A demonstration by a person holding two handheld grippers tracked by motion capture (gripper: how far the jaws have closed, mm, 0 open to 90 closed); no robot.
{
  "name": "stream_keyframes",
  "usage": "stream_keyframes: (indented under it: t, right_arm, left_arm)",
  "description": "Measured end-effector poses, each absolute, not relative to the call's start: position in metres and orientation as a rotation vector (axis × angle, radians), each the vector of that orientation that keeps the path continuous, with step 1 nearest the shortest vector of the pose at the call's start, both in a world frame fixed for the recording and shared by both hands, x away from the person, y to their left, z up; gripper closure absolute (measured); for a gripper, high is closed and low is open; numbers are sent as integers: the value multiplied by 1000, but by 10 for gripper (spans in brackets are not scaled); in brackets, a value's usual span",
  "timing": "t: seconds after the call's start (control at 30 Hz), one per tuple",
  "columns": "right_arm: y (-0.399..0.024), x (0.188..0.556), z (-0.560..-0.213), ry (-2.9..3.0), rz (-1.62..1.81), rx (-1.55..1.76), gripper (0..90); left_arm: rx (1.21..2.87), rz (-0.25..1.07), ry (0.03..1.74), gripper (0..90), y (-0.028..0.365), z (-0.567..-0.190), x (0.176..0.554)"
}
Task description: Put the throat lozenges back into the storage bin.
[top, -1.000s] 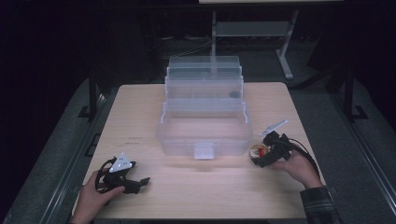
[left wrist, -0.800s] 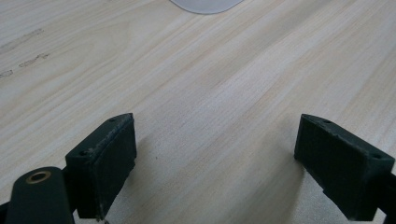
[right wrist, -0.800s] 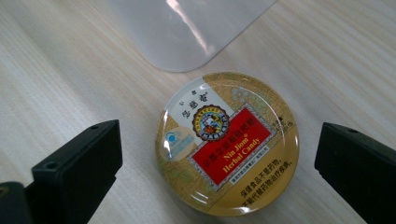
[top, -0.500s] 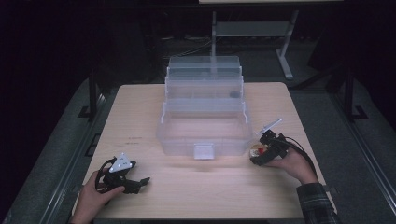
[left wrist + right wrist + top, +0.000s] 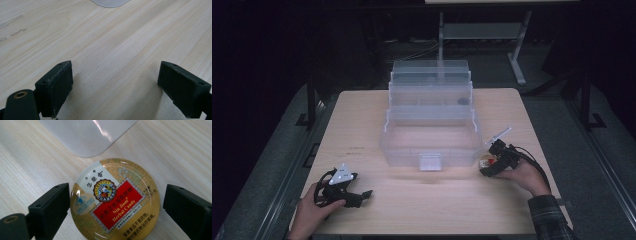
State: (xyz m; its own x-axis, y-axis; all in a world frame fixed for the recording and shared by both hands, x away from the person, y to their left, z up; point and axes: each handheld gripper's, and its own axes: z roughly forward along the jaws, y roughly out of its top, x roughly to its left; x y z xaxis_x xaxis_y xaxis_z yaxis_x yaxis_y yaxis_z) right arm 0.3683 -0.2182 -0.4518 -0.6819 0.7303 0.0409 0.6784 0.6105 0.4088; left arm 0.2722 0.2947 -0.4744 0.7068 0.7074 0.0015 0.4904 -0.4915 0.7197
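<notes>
While I watch from the high view, I take the clear tiered plastic organizer box [image 5: 430,125] at the middle of the tabletop [image 5: 362,120] as my landmark. My right tongs [image 5: 488,167] sit just beside the box's front right corner, low over the wood, with a small round candy tin [image 5: 486,161] at their tips. My left tongs [image 5: 357,196] lie well apart from the box, toward its front left and near the tabletop's near edge, resting on the wood with my hand [image 5: 312,212] around them.

Through the left gripper view, the left tongs [image 5: 115,85] stand wide with bare wood between the jaws. A curved grey edge of the box [image 5: 110,2] shows at the top, well ahead of them.

Through the right gripper view, the gold and red tin [image 5: 115,200] lies flat on the tabletop just in front of a rounded corner of the box [image 5: 87,135], near it but apart. The right tongs [image 5: 116,207] straddle the tin and have just been closing on it. The left jaw sits right at the rim, while a gap remains between the right jaw and the tin, so the tin is not gripped.
</notes>
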Motion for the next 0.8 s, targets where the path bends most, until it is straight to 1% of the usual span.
stream_keyframes:
  t: [0.43, 0.53, 0.8]
  right_arm:
    - [-218, 369, -455, 2717, 593, 1186, 149]
    - [-219, 368, -454, 2713, 601, 1185, 190]
    - [-219, 368, -453, 2719, 597, 1179, 194]
  left_arm:
    - [2191, 387, 908, 119, 295, -474, 272]
    - [2191, 388, 908, 119, 295, -474, 272]
    - [2191, 387, 908, 119, 295, -474, 272]
